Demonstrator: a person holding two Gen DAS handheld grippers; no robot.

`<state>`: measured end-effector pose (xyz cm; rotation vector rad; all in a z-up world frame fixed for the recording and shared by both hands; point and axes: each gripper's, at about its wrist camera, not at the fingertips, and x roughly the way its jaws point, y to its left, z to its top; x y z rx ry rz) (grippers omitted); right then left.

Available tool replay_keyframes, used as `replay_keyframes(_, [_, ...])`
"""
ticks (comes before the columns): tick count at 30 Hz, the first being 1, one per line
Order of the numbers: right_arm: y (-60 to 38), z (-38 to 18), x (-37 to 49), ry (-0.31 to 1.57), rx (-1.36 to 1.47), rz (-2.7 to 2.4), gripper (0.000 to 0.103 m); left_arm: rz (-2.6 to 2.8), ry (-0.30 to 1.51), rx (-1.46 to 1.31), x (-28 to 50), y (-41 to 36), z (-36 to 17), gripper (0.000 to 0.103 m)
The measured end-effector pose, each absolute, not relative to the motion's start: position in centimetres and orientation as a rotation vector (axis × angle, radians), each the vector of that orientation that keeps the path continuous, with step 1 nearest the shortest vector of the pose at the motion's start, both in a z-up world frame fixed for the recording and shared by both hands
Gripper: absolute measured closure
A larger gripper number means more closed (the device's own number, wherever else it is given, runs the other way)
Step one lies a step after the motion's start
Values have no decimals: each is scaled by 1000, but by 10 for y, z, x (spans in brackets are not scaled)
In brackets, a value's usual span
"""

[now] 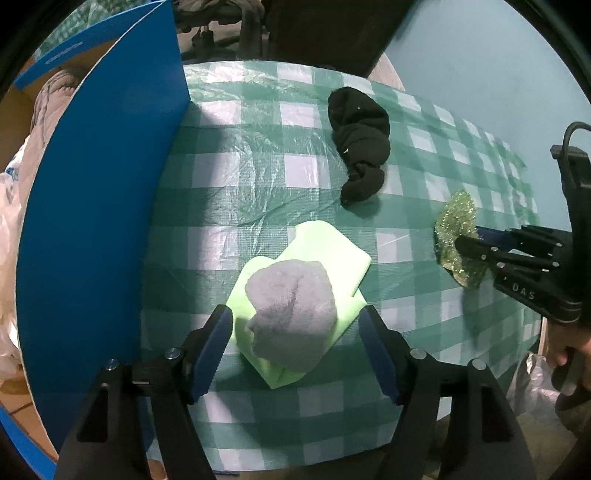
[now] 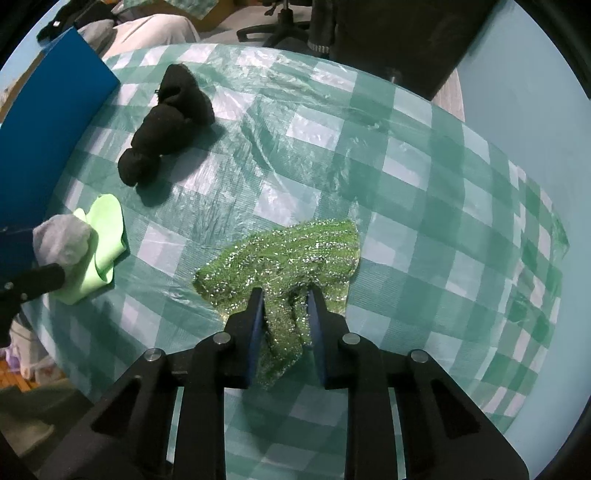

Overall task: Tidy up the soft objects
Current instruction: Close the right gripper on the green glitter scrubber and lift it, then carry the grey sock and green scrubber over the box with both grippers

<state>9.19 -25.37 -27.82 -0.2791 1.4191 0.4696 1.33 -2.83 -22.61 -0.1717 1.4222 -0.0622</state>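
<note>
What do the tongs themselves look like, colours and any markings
Both tongs are black angular frames with silver round pivot bolts and blue finger pads. The right tongs show pale "DAS" lettering on the body and a black cable looping from the top.

A table under a green-and-white checked plastic tablecloth [image 2: 424, 177], set against a pale blue wall [image 1: 491, 62].

The glossy, wrinkled cloth catches light in pale patches. Beyond the table's far edge stand a dark panel of furniture [image 1: 332, 29] and the black star base of an office chair [image 2: 280, 26]. A tall blue cardboard sheet [image 1: 96, 206] rises at the left of the table, with brown cardboard and a quilted beige fabric [image 1: 51, 99] behind it.
</note>
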Motion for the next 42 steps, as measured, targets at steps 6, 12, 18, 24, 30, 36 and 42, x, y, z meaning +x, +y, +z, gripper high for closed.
replay_keyframes(6, [-261, -279, 90, 1419, -264, 466, 82, -60, 1419, -146, 14, -31, -230, 54])
replay_keyframes(12, [-272, -273, 90, 1414, -242, 466, 87, -75, 1432, -140, 15, -34, -234, 84])
replay_keyframes(18, [-278, -266, 89, 1404, -212, 472, 89, -108, 1379, -153, 10, -31, -212, 87])
replay_keyframes(24, [-284, -246, 85, 1383, -186, 490, 90, -112, 1341, -204, 6, -22, -188, 87])
replay_keyframes(30, [-288, -225, 89, 1357, -155, 514, 91, -110, 1304, -224, 4, -15, -168, 87])
replay_keyframes(36, [-285, -203, 85, 1331, -137, 537, 91, -111, 1273, -215, 2, -15, -151, 87])
replay_keyframes(42, [-282, -179, 83, 1300, -129, 558, 91, -106, 1248, -222, -2, -10, -136, 87])
